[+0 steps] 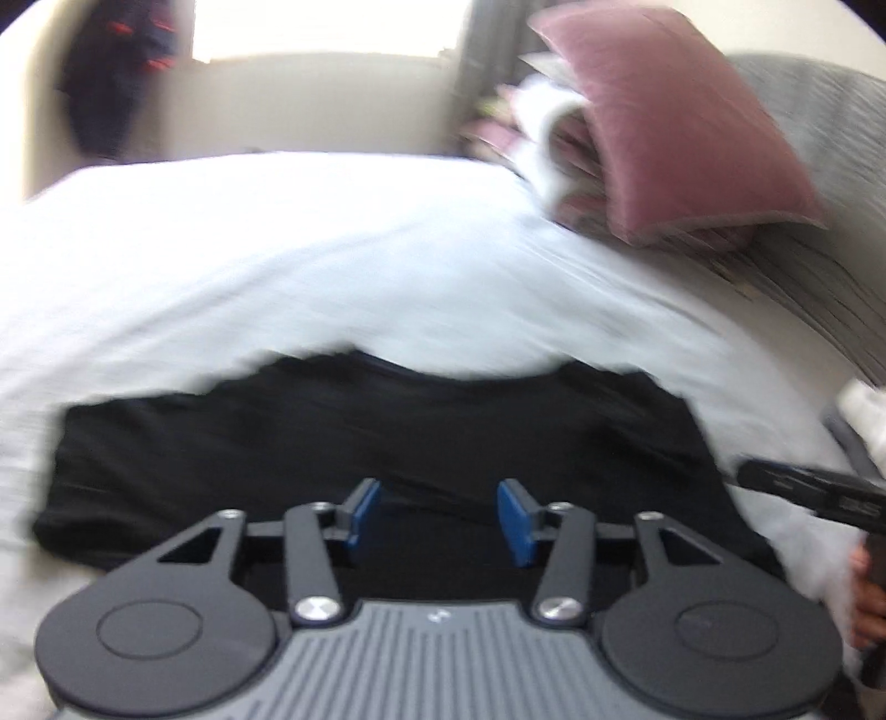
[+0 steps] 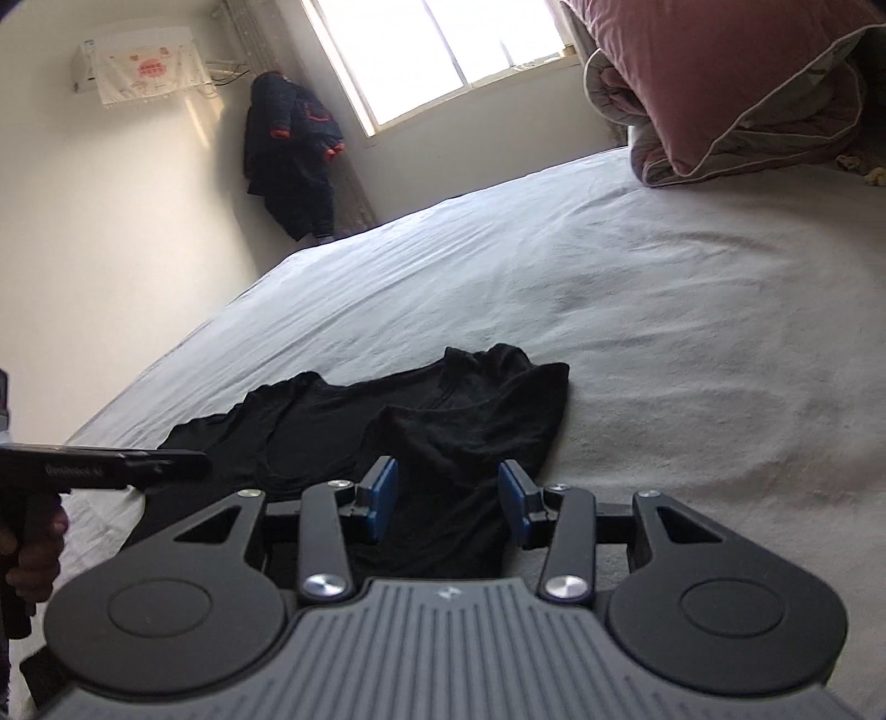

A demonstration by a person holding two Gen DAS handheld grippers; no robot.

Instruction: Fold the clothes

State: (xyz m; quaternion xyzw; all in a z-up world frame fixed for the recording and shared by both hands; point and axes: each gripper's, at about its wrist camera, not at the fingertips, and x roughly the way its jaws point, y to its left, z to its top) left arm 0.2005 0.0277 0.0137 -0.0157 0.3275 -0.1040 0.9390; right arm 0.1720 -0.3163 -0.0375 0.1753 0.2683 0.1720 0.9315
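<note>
A black garment (image 1: 382,443) lies spread on the white bed sheet (image 1: 277,260); the left wrist view is motion-blurred. My left gripper (image 1: 438,518) hovers over its near part, open, nothing between the blue pads (image 1: 512,520). In the right wrist view the same black garment (image 2: 443,421) lies rumpled with one side folded over. My right gripper (image 2: 447,504) is open just above its near edge, with cloth seen between the jaws but not pinched. The other gripper's black body (image 2: 105,468) shows at left, held by a hand (image 2: 33,554).
Pink pillows and a folded quilt (image 2: 736,83) are piled at the bed's head, also the pink pillow (image 1: 670,116). A dark jacket (image 2: 293,155) hangs in the corner by the window (image 2: 443,50). The sheet (image 2: 664,310) stretches wide to the right.
</note>
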